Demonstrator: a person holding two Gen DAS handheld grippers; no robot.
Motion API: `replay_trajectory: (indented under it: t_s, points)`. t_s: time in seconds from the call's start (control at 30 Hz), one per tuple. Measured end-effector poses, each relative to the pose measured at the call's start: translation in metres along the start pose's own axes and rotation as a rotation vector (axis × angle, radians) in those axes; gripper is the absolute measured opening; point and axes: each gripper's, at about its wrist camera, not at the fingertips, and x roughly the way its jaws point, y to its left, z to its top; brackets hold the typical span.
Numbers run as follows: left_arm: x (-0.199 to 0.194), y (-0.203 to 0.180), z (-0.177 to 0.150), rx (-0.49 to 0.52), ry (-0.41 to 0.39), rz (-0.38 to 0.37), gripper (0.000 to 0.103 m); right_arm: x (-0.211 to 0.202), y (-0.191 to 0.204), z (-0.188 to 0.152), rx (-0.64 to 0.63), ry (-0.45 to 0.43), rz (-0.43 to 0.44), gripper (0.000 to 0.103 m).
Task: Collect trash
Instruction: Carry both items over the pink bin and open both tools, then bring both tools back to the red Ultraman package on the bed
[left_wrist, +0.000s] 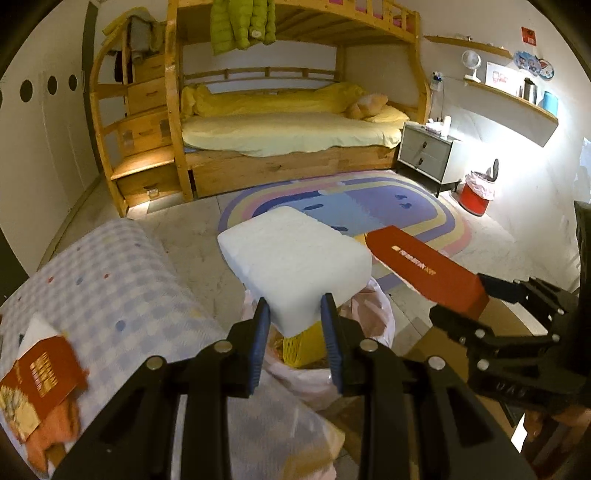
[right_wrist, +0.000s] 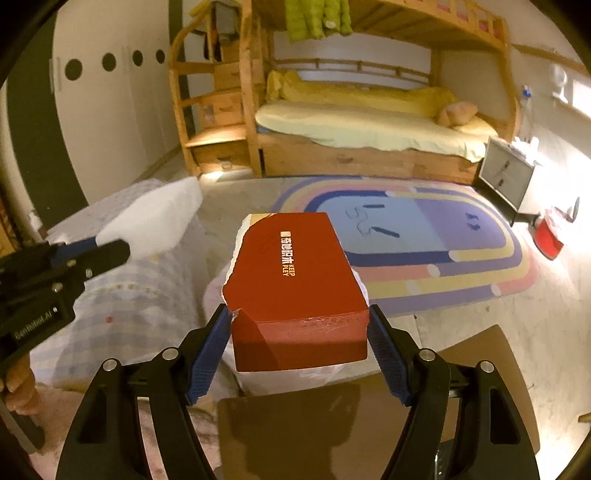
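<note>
A: Largest first. White foam block (left_wrist: 295, 258): bulky, likely very light, crumbly under pressure, slightly squashy. Location?

B: Pinched at its near bottom corner by the left gripper (left_wrist: 295, 317), blue pads on both sides; jaws easing apart, block between them. Carried in the air, over the open mouth of the pink-lined trash bag (left_wrist: 373, 325), just off the edge of the checked-cloth surface (left_wrist: 122, 288).

A: Best hold for that one?

B: Across a thin edge or corner, lightly; hard squeezing probably dents or snaps it. Little weight to fight, though a long overhang beyond the pads.

A: Next. Red carton (right_wrist: 295, 291): printed cardboard, one flap torn ragged along the left side. Judged light, fairly stiff along the folds, glossy and somewhat slick.

B: Clamped across its near end by the right gripper (right_wrist: 299, 343), jaws spread wide to take the full width, pads against both side walls. Held in the air too, above what looks like the same bag and beyond the far edge of a brown cardboard sheet (right_wrist: 295, 424). Far end projecting well past the pads.

A: Hold?

B: On the side walls near the closed corners, away from the torn flap; empty walls apt to buckle mid-span.

A: Smaller items?

B: Yellow netted object (left_wrist: 306, 347) inside the bag, directly under the foam. Red torn packaging (left_wrist: 44, 373) at the near left corner of the checked cloth, untouched.
</note>
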Motion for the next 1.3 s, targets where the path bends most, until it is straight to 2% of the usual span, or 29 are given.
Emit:
replay_trajectory:
  t_s: [0.27,0.3,0.33,0.4,0.63,0.93,1.13,1.3]
  points:
    - [0.039,0.005,0.008,-0.026,0.056,-0.017,0.031,0.048,-0.008,0.006,0.007,0.073,-0.023,0.073]
    - [0.042,0.006,0.010,-0.028,0.061,-0.017,0.037,0.055,-0.008,0.007,0.002,0.082,-0.017,0.075]
    - [0.045,0.007,0.012,-0.030,0.063,-0.018,0.050,0.060,-0.007,0.007,-0.002,0.090,-0.015,0.075]
    - [0.044,0.011,0.012,-0.043,0.059,-0.006,0.068,0.072,-0.004,0.008,-0.013,0.112,-0.019,0.077]
    - [0.011,0.031,0.012,-0.090,0.017,0.003,0.067,0.058,0.002,0.004,-0.011,0.105,-0.021,0.077]
    - [-0.044,0.041,-0.006,-0.082,-0.030,0.076,0.067,-0.004,0.010,0.005,0.018,0.024,0.006,0.077]
    - [-0.080,0.053,-0.025,-0.114,-0.044,0.099,0.069,-0.039,0.030,0.011,0.006,-0.025,0.061,0.077]
    - [-0.110,0.073,-0.045,-0.145,-0.052,0.161,0.071,-0.053,0.065,0.012,-0.062,-0.038,0.133,0.077]
